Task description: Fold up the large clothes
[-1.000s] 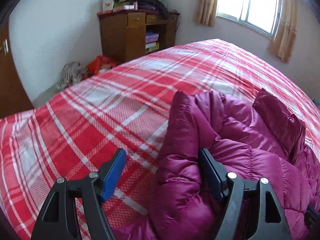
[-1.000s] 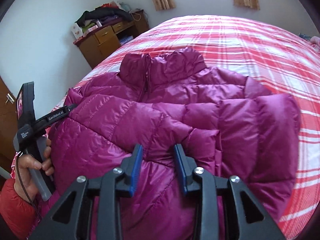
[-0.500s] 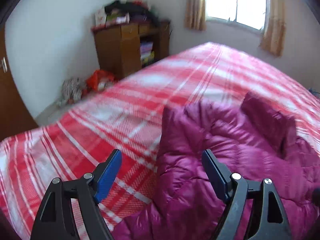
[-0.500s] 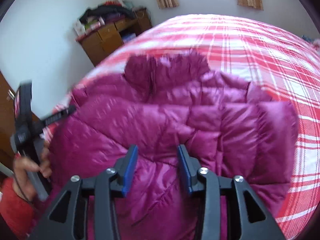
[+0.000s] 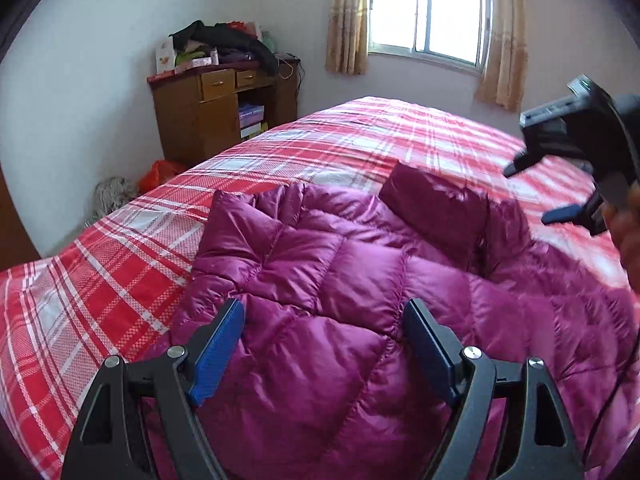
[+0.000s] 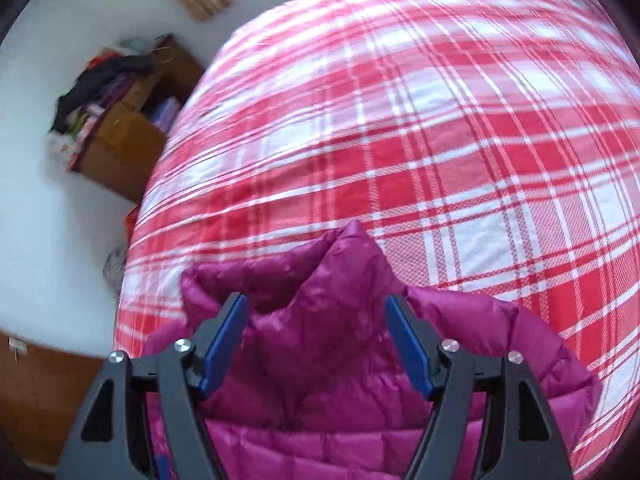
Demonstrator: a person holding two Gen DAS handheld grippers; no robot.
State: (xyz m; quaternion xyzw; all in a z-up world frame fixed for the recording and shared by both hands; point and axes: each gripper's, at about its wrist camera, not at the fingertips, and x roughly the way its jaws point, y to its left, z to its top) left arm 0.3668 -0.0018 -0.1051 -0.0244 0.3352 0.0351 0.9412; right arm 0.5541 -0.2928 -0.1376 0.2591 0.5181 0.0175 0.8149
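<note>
Red-and-white plaid bed cover (image 5: 328,148) carries a quilted magenta puffer jacket (image 5: 340,280). Left tool (image 5: 324,344) gapes wide above its body, gripping nothing. Right tool (image 6: 316,340) spreads empty over its collar (image 6: 332,276).

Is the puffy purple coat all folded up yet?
Not yet. Done: the quilted magenta puffer jacket lies on the red plaid bedspread, its sleeves apparently folded in over the front. In hand: nothing; the left gripper and right gripper both hover open, the right one over the collar. Left: folding the body into a smaller bundle.
</note>
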